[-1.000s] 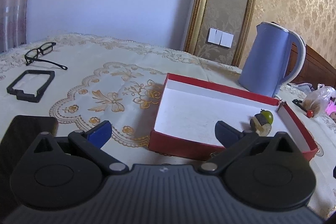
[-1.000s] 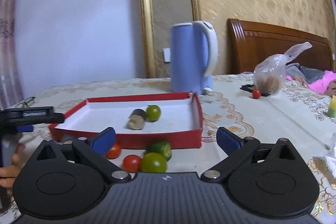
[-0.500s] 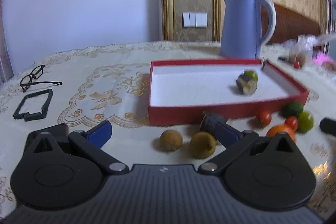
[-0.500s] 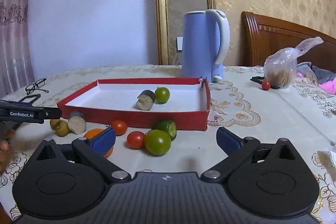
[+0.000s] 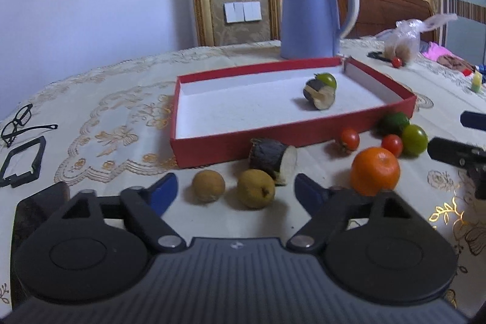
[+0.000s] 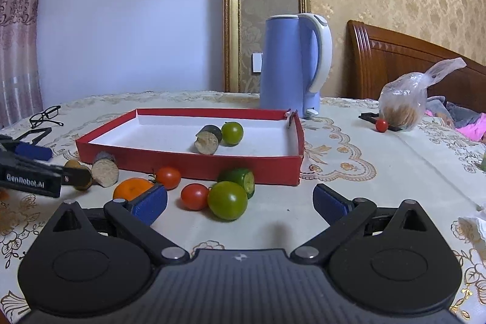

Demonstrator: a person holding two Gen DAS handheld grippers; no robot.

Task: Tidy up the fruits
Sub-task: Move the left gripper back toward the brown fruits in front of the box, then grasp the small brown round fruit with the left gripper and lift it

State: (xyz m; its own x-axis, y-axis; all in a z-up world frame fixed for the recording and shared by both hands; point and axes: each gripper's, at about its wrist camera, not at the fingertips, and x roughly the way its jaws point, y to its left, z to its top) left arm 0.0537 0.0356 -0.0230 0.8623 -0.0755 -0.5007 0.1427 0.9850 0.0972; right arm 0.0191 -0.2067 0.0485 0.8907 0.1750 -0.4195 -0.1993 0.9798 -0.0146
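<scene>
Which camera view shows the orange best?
The left wrist view: the whole orange lies unobstructed beside the left tool. In the right wrist view the orange is partly hidden behind a finger of the right tool.

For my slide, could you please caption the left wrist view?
Open left hand-held gripper faces two brown fruits before a red tray.
</scene>
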